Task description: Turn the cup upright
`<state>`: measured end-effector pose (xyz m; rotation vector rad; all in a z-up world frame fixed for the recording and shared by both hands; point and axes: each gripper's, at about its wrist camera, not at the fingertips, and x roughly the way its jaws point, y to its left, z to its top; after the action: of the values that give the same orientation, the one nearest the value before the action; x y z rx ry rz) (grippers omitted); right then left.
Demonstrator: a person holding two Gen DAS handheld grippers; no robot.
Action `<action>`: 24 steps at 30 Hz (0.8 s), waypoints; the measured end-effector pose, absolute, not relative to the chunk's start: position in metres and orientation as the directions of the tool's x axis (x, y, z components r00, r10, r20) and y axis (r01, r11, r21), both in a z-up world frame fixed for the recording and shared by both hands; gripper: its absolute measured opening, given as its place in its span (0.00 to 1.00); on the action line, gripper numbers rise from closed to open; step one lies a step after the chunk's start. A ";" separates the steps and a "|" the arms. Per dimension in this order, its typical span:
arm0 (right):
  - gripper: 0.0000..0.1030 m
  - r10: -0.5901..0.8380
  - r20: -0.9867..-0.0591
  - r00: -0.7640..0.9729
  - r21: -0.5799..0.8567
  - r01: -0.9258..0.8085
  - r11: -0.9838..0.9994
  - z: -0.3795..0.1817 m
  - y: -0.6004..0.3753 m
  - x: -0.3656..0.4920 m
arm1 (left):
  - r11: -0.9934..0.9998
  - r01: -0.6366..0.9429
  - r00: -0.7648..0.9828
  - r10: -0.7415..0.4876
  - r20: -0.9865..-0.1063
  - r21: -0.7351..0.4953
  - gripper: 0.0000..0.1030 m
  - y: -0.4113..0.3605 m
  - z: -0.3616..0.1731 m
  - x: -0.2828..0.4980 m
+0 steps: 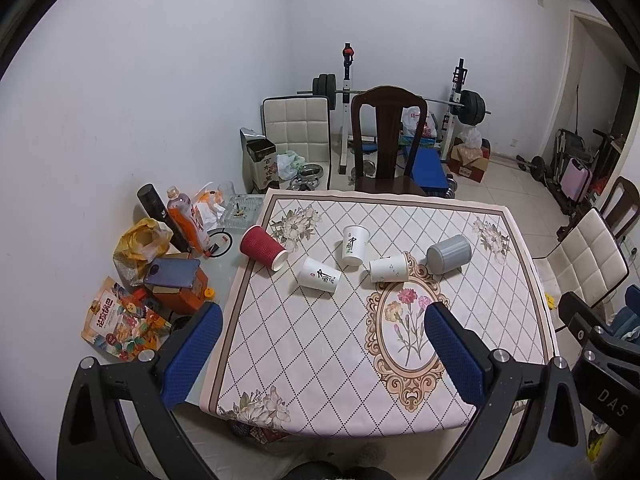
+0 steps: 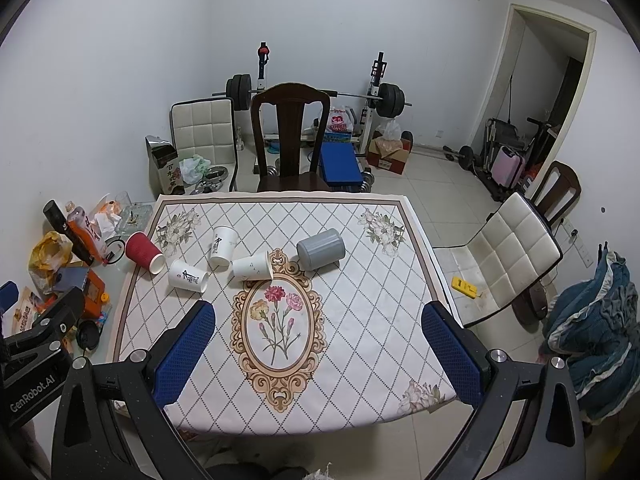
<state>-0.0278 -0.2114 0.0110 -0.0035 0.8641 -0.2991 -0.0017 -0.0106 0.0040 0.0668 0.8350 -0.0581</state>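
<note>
1. We see five cups mid-surface, far half: red ribbed cup (image 1: 263,247) on its side at the cloth's left edge, mouth twd us.
2. Next to it a white printed cup (image 1: 319,275) lies on its side; behind that, a second white cup (image 1: 354,245) stands, wider end up.
3. Right of those, a plain white cup (image 1: 388,268) & a grey cup (image 1: 449,253) both lie tipped, close together.
4. Our left tongs (image 1: 324,354) are spread wide, holding nothing, nearer us than the cups.
5. Right tongs (image 2: 318,356) likewise wide open & unloaded, over the flower oval.
6. Surface (image 2: 360,320) has a diamond-pattern cloth; snack bags & a bottle (image 1: 188,222) sit off its left edge; wooden chair (image 2: 290,136) behind.
</note>
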 end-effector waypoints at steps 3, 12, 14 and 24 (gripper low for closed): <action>1.00 -0.261 -0.747 0.611 -0.123 0.259 0.958 0.012 -0.212 -0.028 | 0.996 0.077 0.670 -0.026 -0.742 0.035 1.00 -0.011 0.004 -0.001; 1.00 -0.260 -0.749 0.610 -0.123 0.257 0.959 0.012 -0.212 -0.027 | 0.997 0.076 0.668 -0.026 -0.744 0.034 1.00 -0.010 0.003 -0.002; 1.00 -0.260 -0.749 0.609 -0.125 0.256 0.959 0.011 -0.212 -0.027 | 0.997 0.076 0.668 -0.025 -0.744 0.034 1.00 -0.010 0.003 -0.002; 1.00 -0.248 -0.755 0.607 -0.117 0.247 0.962 0.011 -0.206 -0.030 | 0.997 0.072 0.664 -0.025 -0.747 0.031 1.00 -0.010 -0.002 -0.004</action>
<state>-0.0305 -0.2064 0.0113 -0.0009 0.8732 -0.2863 -0.0037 -0.0097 -0.0022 0.0599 0.8427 -0.0549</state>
